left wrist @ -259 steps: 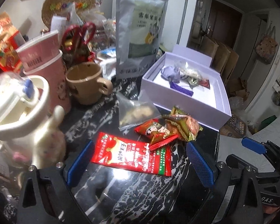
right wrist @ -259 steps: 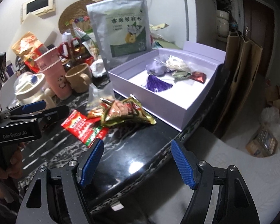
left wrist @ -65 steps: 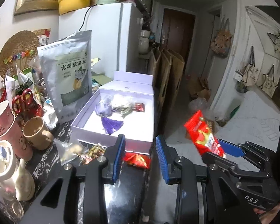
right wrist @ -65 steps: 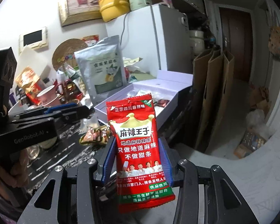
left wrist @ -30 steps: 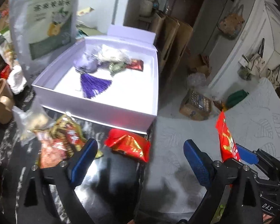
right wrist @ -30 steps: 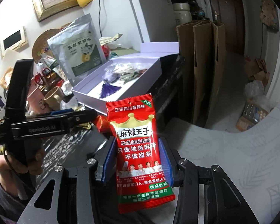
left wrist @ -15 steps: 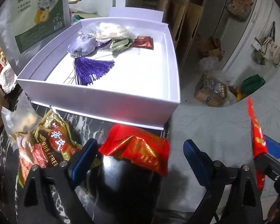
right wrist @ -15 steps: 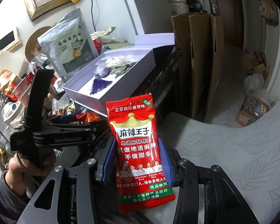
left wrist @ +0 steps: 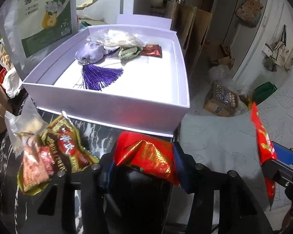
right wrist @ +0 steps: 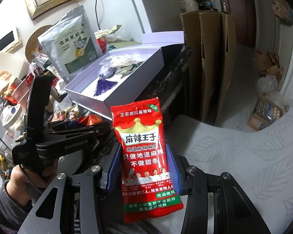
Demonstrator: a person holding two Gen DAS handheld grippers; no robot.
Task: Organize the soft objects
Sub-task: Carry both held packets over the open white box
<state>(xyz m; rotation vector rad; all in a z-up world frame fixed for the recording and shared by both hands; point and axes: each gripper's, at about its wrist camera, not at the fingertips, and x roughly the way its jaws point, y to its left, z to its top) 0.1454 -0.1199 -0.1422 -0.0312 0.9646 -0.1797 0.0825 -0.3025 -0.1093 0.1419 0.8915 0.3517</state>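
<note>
**Both claws loaded at the counter edge**

Left claw [left wrist: 144, 159]: pitched steeply down at the counter [left wrist: 99, 136] edge, jaws closing on one red-gold pouch [left wrist: 146, 156] lying between the pads, at 6 o'clock from the box [left wrist: 115, 109]. Right claw [right wrist: 141, 168]: angled down, clamped partly open on one upright red packet [right wrist: 144, 156], off the counter at 4 o'clock from the box. One hand [right wrist: 23, 181] grips the left handle. Box contents: one tassel sachet [left wrist: 93, 62] and several small packets. Two more snack bags [left wrist: 54, 152] lie at 9 o'clock from the pouch.
</note>
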